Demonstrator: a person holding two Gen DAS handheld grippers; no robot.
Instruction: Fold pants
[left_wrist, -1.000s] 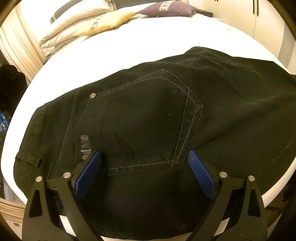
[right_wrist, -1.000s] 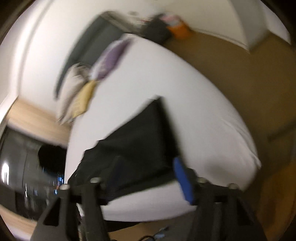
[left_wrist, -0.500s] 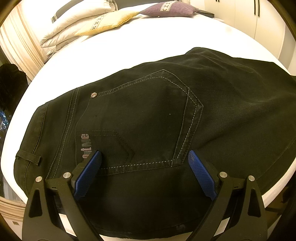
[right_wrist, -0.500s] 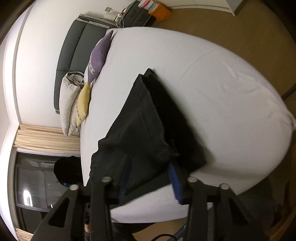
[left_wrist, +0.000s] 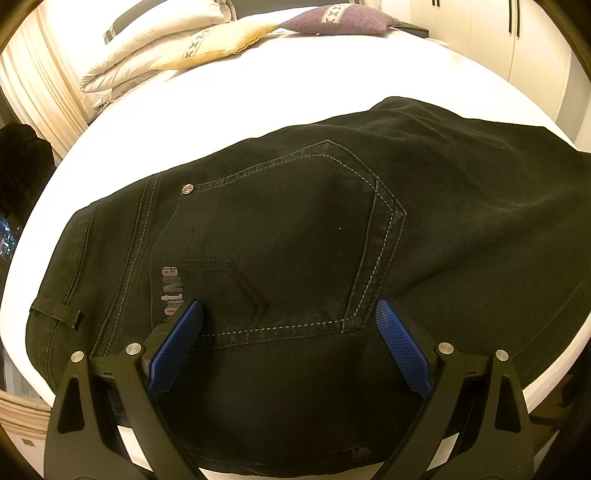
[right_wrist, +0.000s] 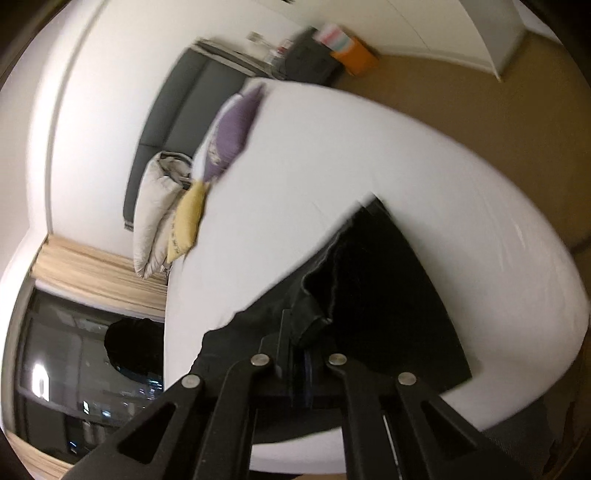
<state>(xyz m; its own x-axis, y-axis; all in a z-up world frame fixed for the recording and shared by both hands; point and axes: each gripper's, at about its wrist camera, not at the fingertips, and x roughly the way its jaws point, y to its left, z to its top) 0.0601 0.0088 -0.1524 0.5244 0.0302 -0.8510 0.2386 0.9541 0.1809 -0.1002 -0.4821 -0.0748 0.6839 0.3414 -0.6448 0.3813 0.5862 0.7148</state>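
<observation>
Black pants (left_wrist: 295, 221) lie flat across the near side of a white bed (left_wrist: 258, 92), back pocket up and waistband to the left. My left gripper (left_wrist: 288, 310) stands open over the pocket's lower edge, its blue pads (left_wrist: 177, 343) spread wide and resting on the cloth without pinching it. In the right wrist view the pants (right_wrist: 388, 295) run away over the bed (right_wrist: 332, 166) as a dark wedge. My right gripper (right_wrist: 301, 354) is closing its jaws on a bunched fold of the fabric at the near edge, with the pads hidden by the cloth.
White, yellow (left_wrist: 218, 44) and purple (left_wrist: 340, 22) pillows sit at the head of the bed. White wardrobe doors (left_wrist: 517, 37) stand at the right. Brown floor (right_wrist: 498, 129) lies beyond the bed, and a dark window (right_wrist: 74, 369) with curtains on the left.
My right gripper's jaws came together from wide apart and now pinch a fold of the pants, and its view swung sideways. The left gripper and the pants under it stayed still.
</observation>
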